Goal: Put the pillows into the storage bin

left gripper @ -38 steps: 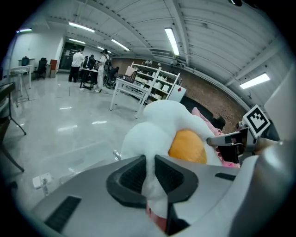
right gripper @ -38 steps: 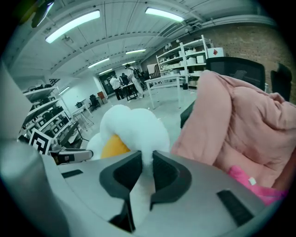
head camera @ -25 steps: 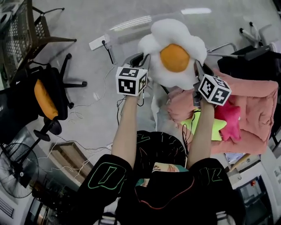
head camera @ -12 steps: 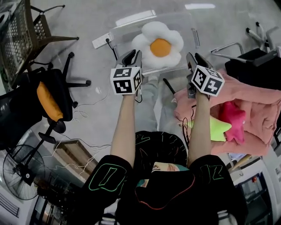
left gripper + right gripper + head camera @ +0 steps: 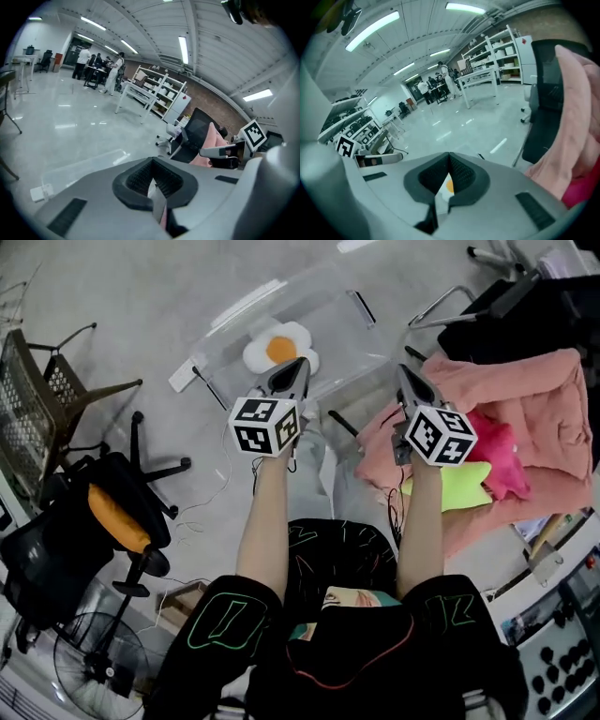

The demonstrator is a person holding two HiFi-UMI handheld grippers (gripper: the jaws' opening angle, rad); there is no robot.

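Note:
The white fried-egg pillow (image 5: 278, 348) lies inside the clear storage bin (image 5: 330, 315) on the floor ahead of me. My left gripper (image 5: 299, 366) and right gripper (image 5: 404, 374) hover side by side above the bin's near edge. Both are shut with nothing between the jaws. A sliver of the egg pillow (image 5: 447, 186) shows below the shut jaws in the right gripper view. A magenta star pillow (image 5: 503, 450) and a yellow-green star pillow (image 5: 461, 486) rest on a pink cushion (image 5: 534, 395) at my right.
A black office chair with an orange cushion (image 5: 111, 521) and a mesh chair (image 5: 37, 395) stand at the left, a fan (image 5: 94, 673) below them. A white power strip (image 5: 181, 381) and cables lie left of the bin. Another black chair (image 5: 525, 301) stands behind the pink cushion.
The egg pillow, held up between the two grippers a second ago, has been let go and has dropped into the bin. Both grippers' jaws have closed.

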